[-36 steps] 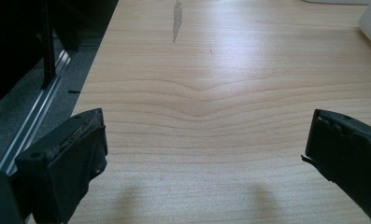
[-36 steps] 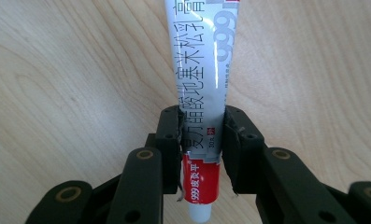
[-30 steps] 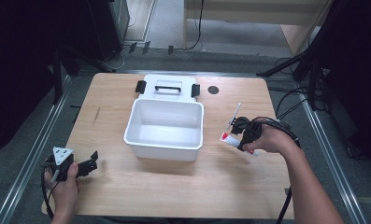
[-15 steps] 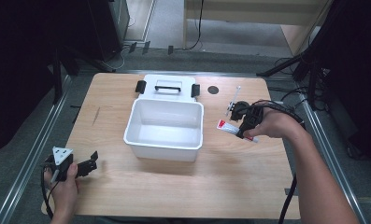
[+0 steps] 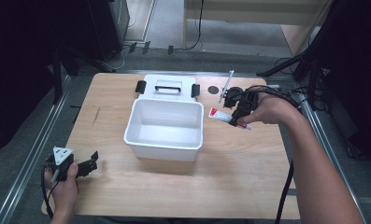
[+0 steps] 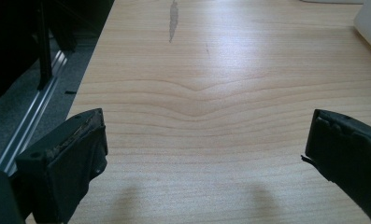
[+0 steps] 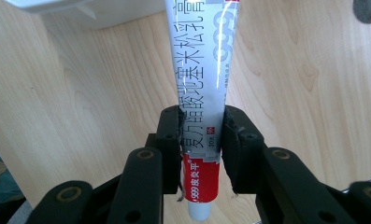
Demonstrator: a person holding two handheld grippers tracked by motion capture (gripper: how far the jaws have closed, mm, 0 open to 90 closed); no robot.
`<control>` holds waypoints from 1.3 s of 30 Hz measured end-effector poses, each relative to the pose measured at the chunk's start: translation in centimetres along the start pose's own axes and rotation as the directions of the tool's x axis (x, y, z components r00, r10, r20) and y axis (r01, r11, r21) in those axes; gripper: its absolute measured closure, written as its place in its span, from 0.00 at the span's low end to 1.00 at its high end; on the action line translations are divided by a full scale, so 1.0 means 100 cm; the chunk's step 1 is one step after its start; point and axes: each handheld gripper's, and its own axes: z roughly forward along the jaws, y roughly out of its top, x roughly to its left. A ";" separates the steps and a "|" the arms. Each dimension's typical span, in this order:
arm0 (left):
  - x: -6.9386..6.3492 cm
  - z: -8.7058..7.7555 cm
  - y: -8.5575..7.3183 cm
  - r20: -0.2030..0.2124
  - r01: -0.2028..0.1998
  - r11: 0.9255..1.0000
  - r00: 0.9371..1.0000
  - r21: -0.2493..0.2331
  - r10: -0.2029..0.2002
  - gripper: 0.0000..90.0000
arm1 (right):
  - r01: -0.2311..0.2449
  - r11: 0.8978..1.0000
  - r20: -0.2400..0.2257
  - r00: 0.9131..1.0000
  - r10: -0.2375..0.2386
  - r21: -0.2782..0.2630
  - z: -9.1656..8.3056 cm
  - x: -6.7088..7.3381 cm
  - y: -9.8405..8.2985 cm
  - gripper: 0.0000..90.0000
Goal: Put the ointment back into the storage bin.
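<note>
Right tongs (image 5: 235, 117) level, clamping ointment tube (image 7: 203, 88), forearm raised

Non-task items on the work surface

A light wooden table (image 5: 174, 196) carries a white rectangular plastic bin (image 5: 165, 128), open at the top, near its centre. A white lid with a black handle and black side latches (image 5: 168, 87) lies flat just behind the bin. A small dark round disc (image 5: 213, 89) and a thin white stick (image 5: 226, 85) rest near the far right.
</note>
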 end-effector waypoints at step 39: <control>0.001 0.000 0.000 0.011 0.001 1.000 1.000 0.010 -0.001 0.00 | 0.212 0.977 -0.018 0.977 -0.212 -0.010 -0.002 0.033 0.109 0.79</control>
